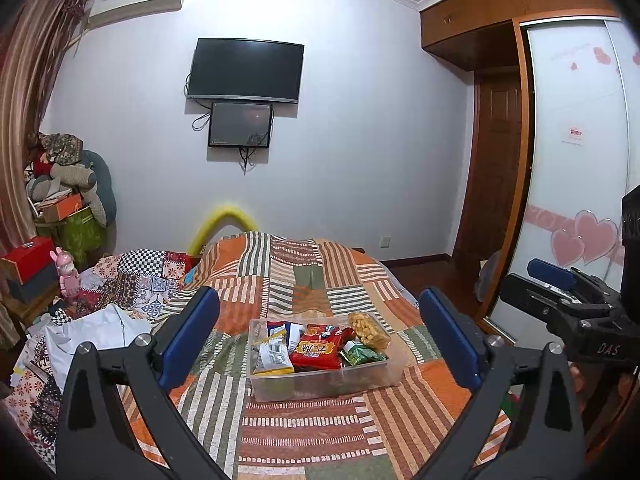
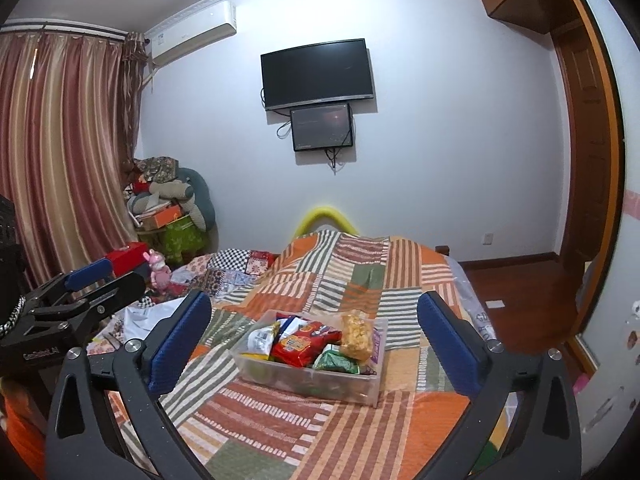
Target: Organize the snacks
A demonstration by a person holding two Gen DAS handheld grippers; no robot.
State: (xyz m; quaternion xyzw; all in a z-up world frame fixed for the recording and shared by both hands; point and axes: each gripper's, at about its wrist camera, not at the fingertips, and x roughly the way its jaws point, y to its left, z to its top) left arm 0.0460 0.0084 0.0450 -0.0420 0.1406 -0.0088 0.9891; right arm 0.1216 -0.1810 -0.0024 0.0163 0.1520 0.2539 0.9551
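- Nearest each lens: left gripper [image 1: 320, 342] and right gripper [image 2: 314, 346] both spread wide, blue pads apart, nothing between them — neither touching anything.
- Just beyond the pads, on the patchwork quilt [image 1: 304, 436]: clear plastic bin [image 1: 320, 384], sitting flat, well clear of both claws.
- Inside the bin: red snack packet [image 1: 316, 350] in the middle, green packet [image 1: 362, 354] beside it, yellow puffed-snack bag [image 1: 368, 330] leaning at the far right corner, white packet [image 1: 272, 354] on the left.
- Judged stage: snacks gathered, none seen loose on the quilt — likely finished or nearly so.
- If tidying further: approach level and slow, pinch a packet by its sealed edge, avoid crushing the puffed bag, steady the bin wall with the other claw so it does not slide on soft bedding.
- Farther off: wall-mounted television [image 1: 245, 70], wooden wardrobe [image 1: 500, 12].
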